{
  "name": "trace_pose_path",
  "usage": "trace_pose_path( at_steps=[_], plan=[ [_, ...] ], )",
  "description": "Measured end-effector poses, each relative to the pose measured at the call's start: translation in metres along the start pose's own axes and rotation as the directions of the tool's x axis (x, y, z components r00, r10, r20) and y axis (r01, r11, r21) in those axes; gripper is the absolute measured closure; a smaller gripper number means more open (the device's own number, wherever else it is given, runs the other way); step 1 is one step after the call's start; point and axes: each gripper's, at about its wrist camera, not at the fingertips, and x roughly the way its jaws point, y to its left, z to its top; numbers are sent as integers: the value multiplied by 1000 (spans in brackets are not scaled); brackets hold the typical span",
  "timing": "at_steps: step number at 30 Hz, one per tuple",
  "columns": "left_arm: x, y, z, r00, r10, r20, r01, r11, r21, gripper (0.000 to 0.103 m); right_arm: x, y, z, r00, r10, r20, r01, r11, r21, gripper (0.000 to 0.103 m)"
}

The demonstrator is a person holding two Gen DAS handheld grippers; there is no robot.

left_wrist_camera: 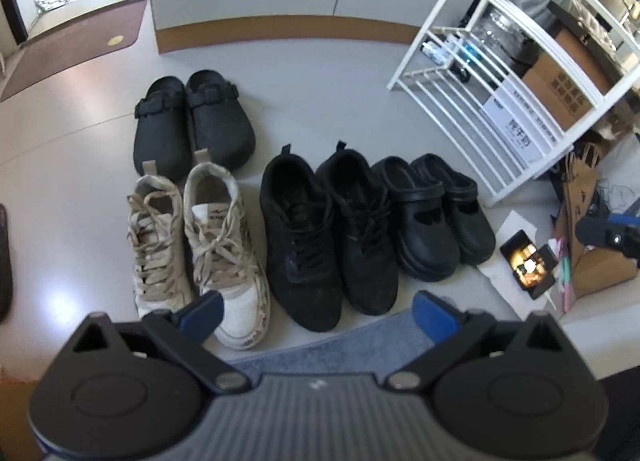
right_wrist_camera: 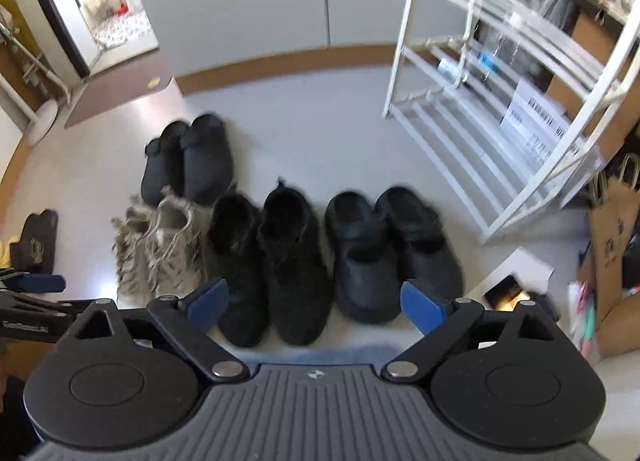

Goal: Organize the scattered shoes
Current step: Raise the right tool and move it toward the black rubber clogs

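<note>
While both tongs, left (left_wrist_camera: 316, 311) and right (right_wrist_camera: 316, 307), hang spread wide and empty, the shoes sit paired on the floor (left_wrist_camera: 320, 73): white sneakers (left_wrist_camera: 196, 257), black sneakers (left_wrist_camera: 328, 233), clogs (left_wrist_camera: 436, 217) in a row, seemingly touching; mules (left_wrist_camera: 192, 125) behind, rack (left_wrist_camera: 516, 73) beside.

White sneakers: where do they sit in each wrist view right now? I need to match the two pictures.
Left wrist: the white sneakers lie lower left of centre, just beyond the left gripper's left finger.
Right wrist: the white sneakers lie left of centre, blurred, at the left end of the front row.
Shared landmark: the black lace-up pair stands directly to their right in both.
</note>
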Motion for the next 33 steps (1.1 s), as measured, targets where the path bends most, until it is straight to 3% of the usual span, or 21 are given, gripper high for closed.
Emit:
trace_pose_path(
  at_steps=[3,9,11,16,20,22,25,30,33],
  plan=[
    [5,3,-1,1000,-15,-3,15,1000,-13,1,3,-6,-1,999,-10,-39,11,1000,28,7],
    [10,7,-8,1000,-23,-15,23,1000,-8,1,2,2,3,999,-45,-11,45,998,38,6],
    [9,10,-8,1000,-24,-11,24,1000,-12,1,8,2,1,997,-59,-49,62,996,61,6],
    [7,8,-6,999,-52,-10,52,999,-14,1,3,4,-8,999,15,-49,-11,998,69,6],
    [12,-4,-6,998,-61,-21,62,998,29,1,20,-9,-23,998,-45,-41,48,997,60,6],
    [17,-8,-6,998,-55,-35,57,997,60,2,35,-18,-30,994,-60,-92,66,996,64,8],
    [24,-7,-2,997,-32,-67,36,998,51,2,38,-21,-31,995,8,-96,-3,999,49,12],
    [24,-6,11,998,-1,-62,3,999,39,5,36,-21,-25,997,10,-80,-4,998,64,11],
    [24,0,18,997,-17,-75,16,1000,-7,5,41,-20,-19,998,15,-66,-11,997,72,11]
  ],
)
